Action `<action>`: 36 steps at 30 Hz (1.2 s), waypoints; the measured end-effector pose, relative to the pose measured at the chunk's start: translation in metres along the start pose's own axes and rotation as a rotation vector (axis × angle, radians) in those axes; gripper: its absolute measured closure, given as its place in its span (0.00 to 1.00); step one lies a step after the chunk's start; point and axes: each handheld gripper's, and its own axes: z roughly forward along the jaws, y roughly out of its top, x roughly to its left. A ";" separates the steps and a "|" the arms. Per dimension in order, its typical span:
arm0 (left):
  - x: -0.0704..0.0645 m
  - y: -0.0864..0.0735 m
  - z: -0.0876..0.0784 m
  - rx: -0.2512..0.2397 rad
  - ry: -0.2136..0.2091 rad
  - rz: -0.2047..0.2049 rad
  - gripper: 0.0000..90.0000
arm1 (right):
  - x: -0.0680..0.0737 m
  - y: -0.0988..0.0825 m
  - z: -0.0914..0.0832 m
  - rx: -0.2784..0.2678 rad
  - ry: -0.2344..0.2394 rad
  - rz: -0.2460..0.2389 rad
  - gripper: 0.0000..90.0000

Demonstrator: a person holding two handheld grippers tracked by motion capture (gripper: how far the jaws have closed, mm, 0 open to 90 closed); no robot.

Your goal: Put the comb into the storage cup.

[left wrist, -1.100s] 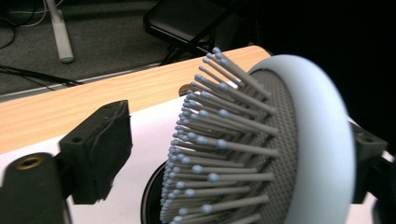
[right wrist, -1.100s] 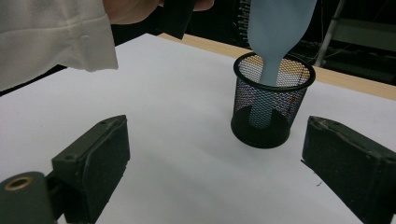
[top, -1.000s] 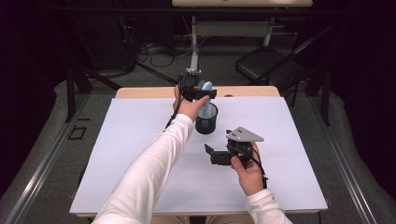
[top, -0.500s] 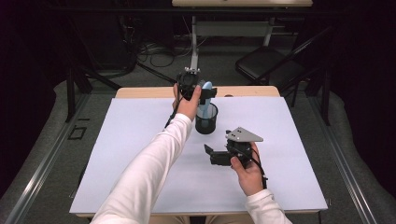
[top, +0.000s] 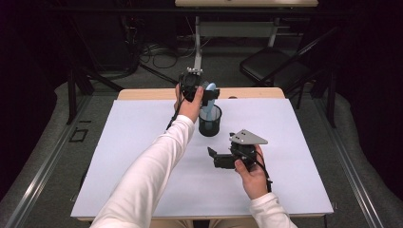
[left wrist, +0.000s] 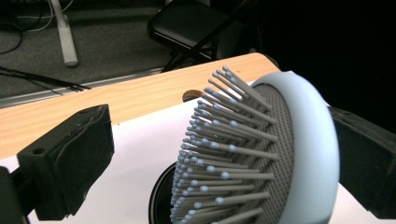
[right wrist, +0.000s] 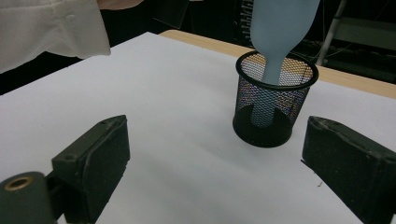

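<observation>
1. No brand, label or writing can be read on the hairbrush (left wrist: 280, 154), the mesh cup (right wrist: 274, 105) or either gripper.

2. Your left gripper (top: 198, 94) is held at the far edge of the white sheet (top: 142, 137), above the black mesh cup (top: 209, 120). Its jaws have just been opening and now stand spread wide.

3. In the left gripper view the pale blue hairbrush head stands between those jaws. Its smooth back lies against, or just beside, the jaw on the right of that view; whether they touch cannot be told. The bristle tips point toward the other jaw and stop short of it with a clear gap, so the pads are not pressing on the brush.

4. The hairbrush (right wrist: 280, 28) stands handle-down in the cup. Its handle passes the rim and reaches toward the bottom, and the head rises tilted above the rim. In the high view the head (top: 210, 90) shows just beside your left hand (top: 190, 107).

5. The cup stands upright on the white sheet, near the wooden strip of table (top: 256, 92) at the far side.

6. Your right gripper (top: 219, 158) hovers low over the sheet, nearer you than the cup and apart from it. Its jaws are spread wide with nothing between them; in the right gripper view the cup stands beyond them, toward the right-hand jaw.
</observation>
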 end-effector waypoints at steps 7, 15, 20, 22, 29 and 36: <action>-0.001 -0.001 0.001 0.016 0.005 0.014 0.01 | 0.000 0.000 0.000 0.000 0.000 0.000 0.08; -0.001 0.000 0.000 0.018 0.004 0.018 0.01 | 0.000 0.000 0.000 0.002 0.000 0.002 0.08; 0.000 0.000 -0.002 0.013 0.000 0.018 0.01 | 0.000 0.000 0.000 0.000 0.000 0.000 0.08; 0.000 0.001 -0.002 0.015 -0.004 0.016 0.01 | 0.000 0.000 0.000 0.000 0.001 0.000 0.08; 0.001 0.002 -0.005 0.027 -0.020 0.021 0.01 | -0.001 -0.001 0.001 0.000 0.001 0.002 0.08; 0.000 0.004 -0.011 0.032 -0.032 0.033 0.01 | -0.001 -0.001 0.000 0.001 0.000 0.006 0.08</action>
